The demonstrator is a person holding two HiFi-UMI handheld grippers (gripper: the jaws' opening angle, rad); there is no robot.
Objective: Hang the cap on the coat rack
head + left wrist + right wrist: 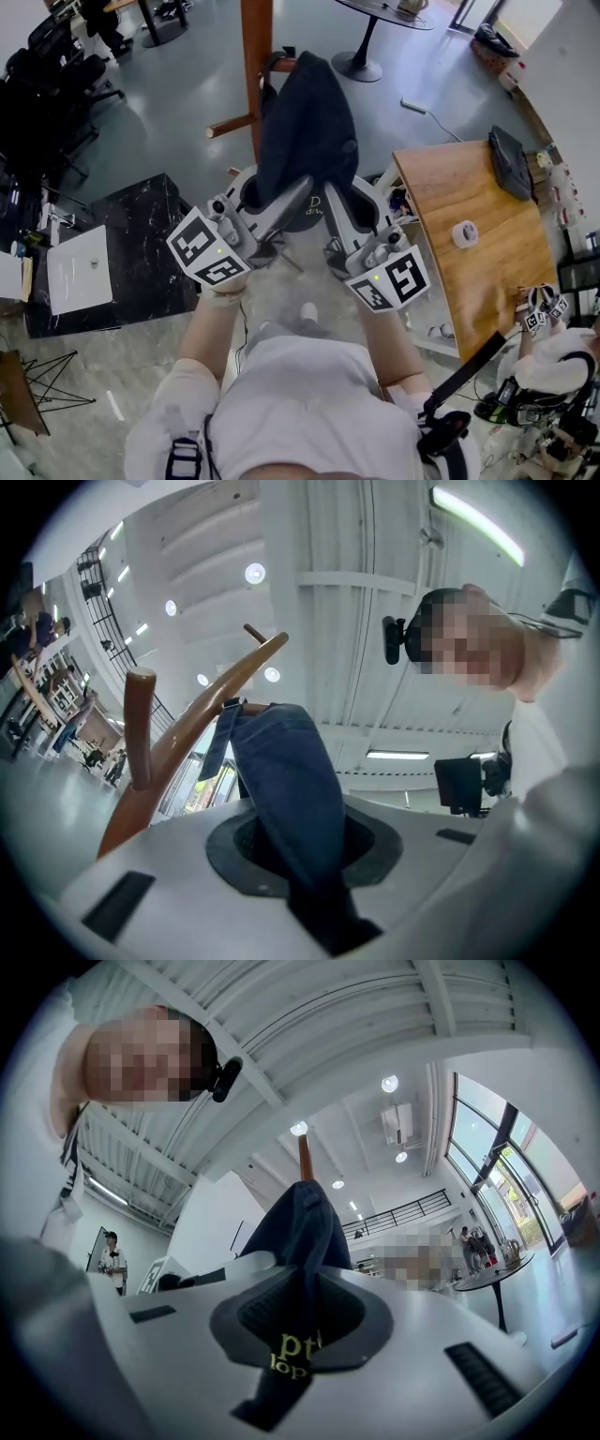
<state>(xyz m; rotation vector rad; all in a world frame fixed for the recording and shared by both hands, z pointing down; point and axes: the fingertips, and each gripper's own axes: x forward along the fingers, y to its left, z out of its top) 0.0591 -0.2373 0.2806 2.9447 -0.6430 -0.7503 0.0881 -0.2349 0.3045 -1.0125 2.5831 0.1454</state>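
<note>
A dark blue cap (305, 131) drapes over an upper peg of the wooden coat rack (255, 66). Both grippers reach up to its lower edge from below. My left gripper (291, 192) has the cap's cloth (281, 780) running down between its jaws, which stand slightly apart and do not pinch it; the curved rack arm (187, 733) rises behind. My right gripper (342, 202) is shut on the cap's edge (300, 1232), where yellow lettering shows; the rack's post tip (305, 1157) pokes up above the cap.
A lower rack peg (230, 125) juts left. To the right is a wooden table (450, 187) with a tape roll (465, 233) and a dark bag (511, 161). A black marble cabinet (141, 225) stands at the left, a round table's foot (361, 66) behind.
</note>
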